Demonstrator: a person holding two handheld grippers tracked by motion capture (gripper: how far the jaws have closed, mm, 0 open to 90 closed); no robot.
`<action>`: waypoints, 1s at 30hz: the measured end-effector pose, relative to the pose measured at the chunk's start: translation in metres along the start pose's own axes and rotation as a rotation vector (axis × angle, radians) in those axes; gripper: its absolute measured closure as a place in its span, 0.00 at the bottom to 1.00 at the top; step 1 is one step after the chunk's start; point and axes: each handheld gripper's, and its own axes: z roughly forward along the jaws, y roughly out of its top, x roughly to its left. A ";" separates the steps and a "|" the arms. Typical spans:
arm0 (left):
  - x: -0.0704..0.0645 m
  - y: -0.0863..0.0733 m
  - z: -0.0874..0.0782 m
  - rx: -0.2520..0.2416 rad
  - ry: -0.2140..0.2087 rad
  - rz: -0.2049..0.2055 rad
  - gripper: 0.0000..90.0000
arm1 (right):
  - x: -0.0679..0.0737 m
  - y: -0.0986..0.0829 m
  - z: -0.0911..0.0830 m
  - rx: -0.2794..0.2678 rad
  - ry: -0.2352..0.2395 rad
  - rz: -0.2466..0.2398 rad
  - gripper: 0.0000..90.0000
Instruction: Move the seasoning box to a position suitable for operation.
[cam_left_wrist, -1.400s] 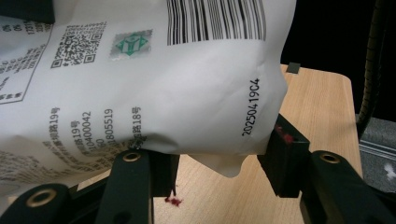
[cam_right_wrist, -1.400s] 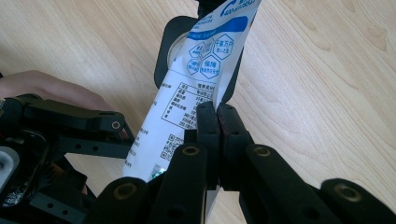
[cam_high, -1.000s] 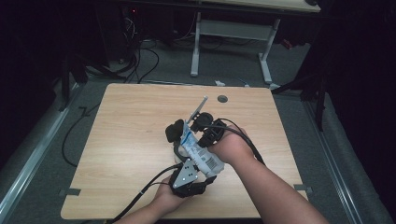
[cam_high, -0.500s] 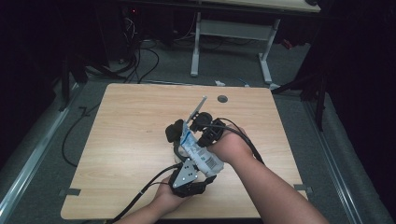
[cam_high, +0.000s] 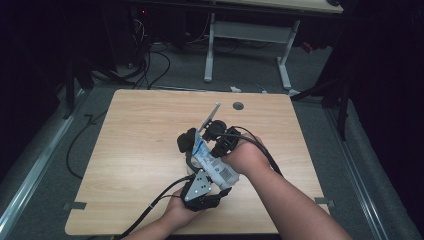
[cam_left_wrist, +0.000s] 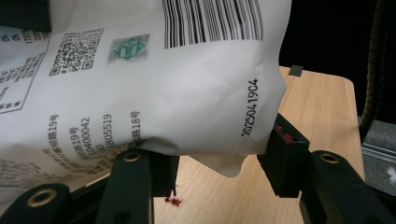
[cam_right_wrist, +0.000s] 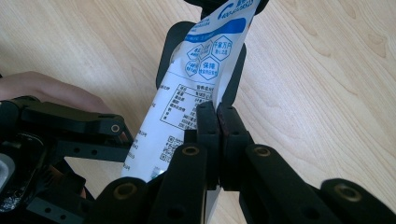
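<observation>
White printed pouch (cam_high: 212, 162) clamped by left gripper (cam_left_wrist: 219, 163) & right gripper (cam_right_wrist: 218, 140) above wooden table (cam_high: 135, 135); dim room, grey floor (cam_high: 175, 65) w/ cables.

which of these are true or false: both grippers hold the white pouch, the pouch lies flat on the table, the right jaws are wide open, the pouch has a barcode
1. Both the left gripper and the right gripper hold the white printed pouch. True.
2. The pouch lies flat on the wooden table. False: it is held up above it.
3. The right gripper's jaws are wide open. False: they are pinched shut on the pouch's edge.
4. The pouch has a barcode. True.
</observation>
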 end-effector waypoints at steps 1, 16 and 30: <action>0.000 0.000 0.000 -0.001 0.000 0.000 0.59 | 0.000 0.000 0.000 -0.001 -0.002 0.001 0.99; 0.001 0.002 -0.001 -0.008 0.001 0.000 0.59 | 0.000 0.003 0.000 0.000 -0.003 -0.006 0.99; 0.001 0.002 -0.002 -0.013 0.001 0.004 0.59 | 0.000 0.002 -0.002 -0.004 -0.005 -0.003 0.99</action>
